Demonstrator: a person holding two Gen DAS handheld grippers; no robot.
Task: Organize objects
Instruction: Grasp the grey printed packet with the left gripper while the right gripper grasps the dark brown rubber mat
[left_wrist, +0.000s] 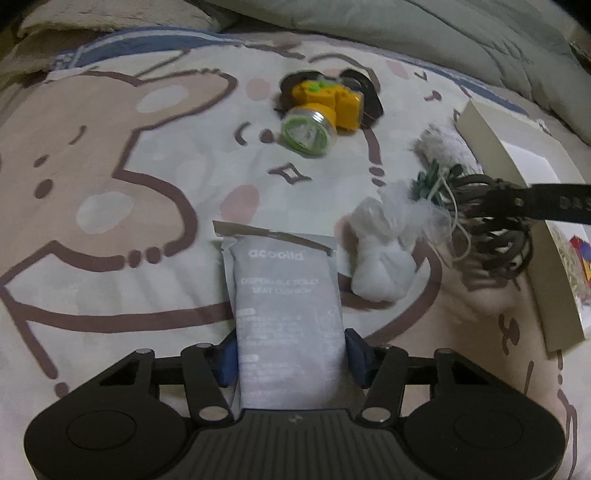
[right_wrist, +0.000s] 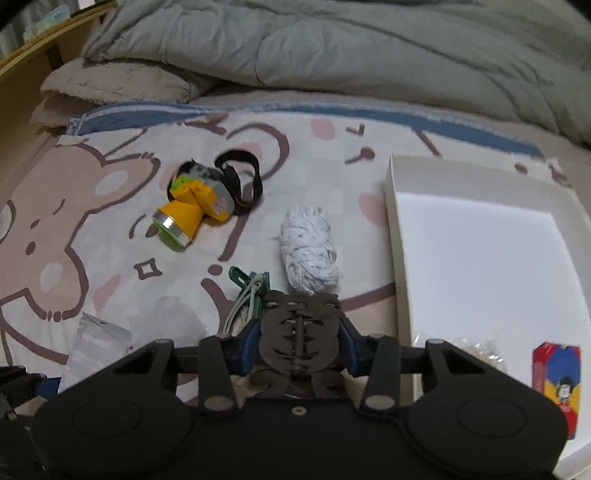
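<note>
2 grips on, box (right_wrist: 399, 221) mostly empty.
I'm pinching the pouch (left_wrist: 288, 314) in my left gripper (left_wrist: 291, 362), the clip (right_wrist: 299, 332) in my right gripper (right_wrist: 301, 350); headlamp (right_wrist: 192, 210), yarn (right_wrist: 308, 254), bag (left_wrist: 376, 254) waiting.

Bed with a cream cartoon-bear printed sheet (right_wrist: 110, 236).
Ahead of the fingers lie a yellow plastic headlamp (right_wrist: 192, 210), a white yarn bundle (right_wrist: 308, 251) and green clips (right_wrist: 251, 282); rightward sits a white cardboard box (right_wrist: 480, 258); beyond, a grey-green quilted duvet (right_wrist: 332, 48).

Right gripper (right_wrist: 300, 345) jaws clamp a brown hair claw (right_wrist: 299, 332).
</note>
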